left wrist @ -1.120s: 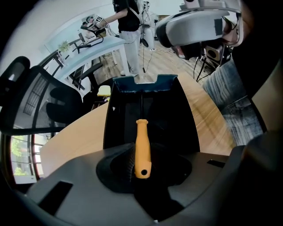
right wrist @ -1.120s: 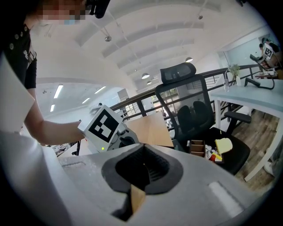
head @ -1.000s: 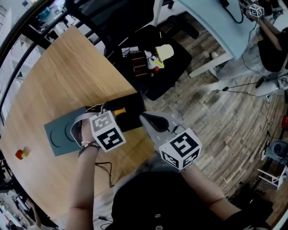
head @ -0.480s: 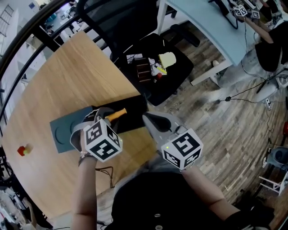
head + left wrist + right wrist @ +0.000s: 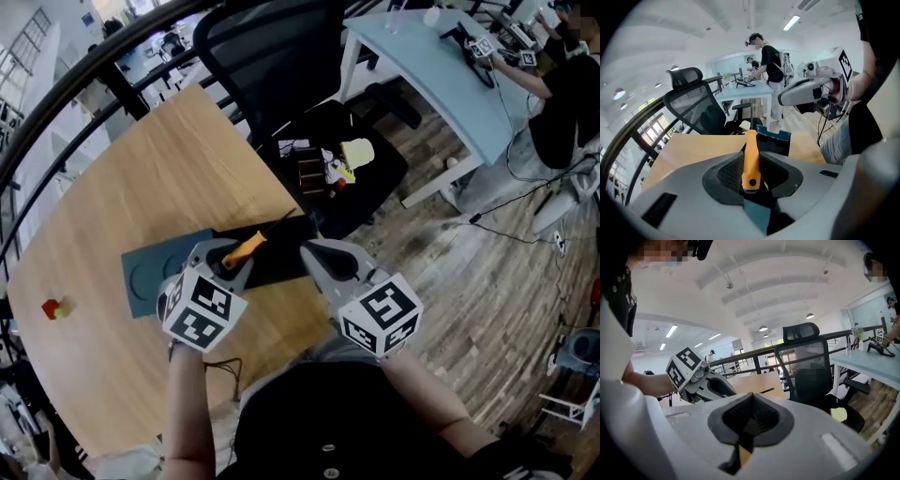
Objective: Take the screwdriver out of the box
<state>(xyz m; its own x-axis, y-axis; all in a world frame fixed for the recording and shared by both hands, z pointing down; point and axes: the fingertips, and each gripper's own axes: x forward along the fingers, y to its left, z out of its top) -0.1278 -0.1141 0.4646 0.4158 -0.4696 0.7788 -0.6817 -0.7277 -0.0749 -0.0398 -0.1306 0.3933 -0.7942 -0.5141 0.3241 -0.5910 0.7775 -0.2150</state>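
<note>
The left gripper (image 5: 751,174) is being kept closed on the screwdriver (image 5: 750,157): the orange handle is being pinched between both pads near its butt end, and the thin shaft is being pointed up the middle of the left gripper view. In the head view the handle is being shown at centre left, tilted up to the right, with the shaft crossing above the black box (image 5: 281,264). The tool is thus being held over the box's left half, just off its floor.

The right gripper (image 5: 751,401) is being held with its jaws brought together, tips meeting and nothing being gripped. In the head view it is being kept just right of the box, at frame centre.

The box is being supported by the round wooden table (image 5: 141,178), near its lower right edge, with a teal panel (image 5: 150,277) lying against its left side. A small red block (image 5: 49,307) is being left at the table's far left. A black chair (image 5: 267,47) is being shown at upper centre, and a pale blue desk (image 5: 441,80) at upper right.
</note>
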